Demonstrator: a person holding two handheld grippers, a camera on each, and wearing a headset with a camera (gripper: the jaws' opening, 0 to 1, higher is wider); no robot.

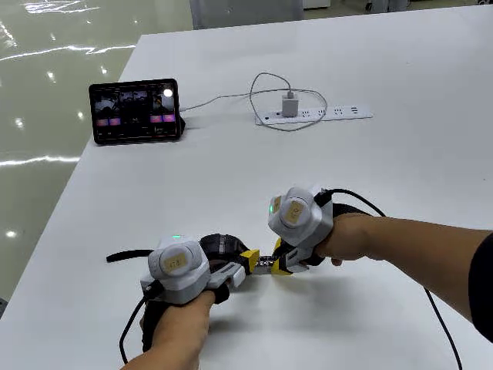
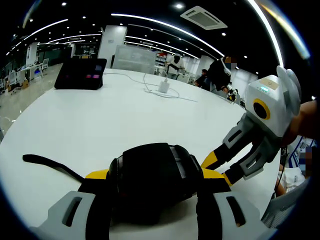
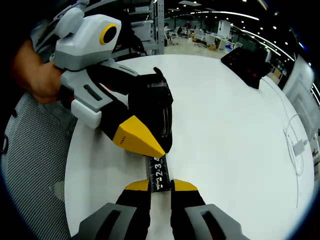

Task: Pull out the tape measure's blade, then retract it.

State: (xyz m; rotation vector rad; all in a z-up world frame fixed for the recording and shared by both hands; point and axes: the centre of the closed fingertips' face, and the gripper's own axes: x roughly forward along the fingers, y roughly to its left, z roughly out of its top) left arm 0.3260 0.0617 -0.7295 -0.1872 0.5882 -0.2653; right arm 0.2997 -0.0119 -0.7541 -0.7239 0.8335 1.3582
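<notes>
The tape measure, black-cased, lies at the near edge of the white worktop, its case clamped between the jaws of the left gripper. A short length of blade sticks out, and the right gripper is pinched narrow on its end. The case's black strap trails on the worktop. A tablet and a power strip sit well apart at the far side.

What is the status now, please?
Left gripper shut on tape measure. Right gripper shut on blade, short length out. Nothing in the way.
</notes>
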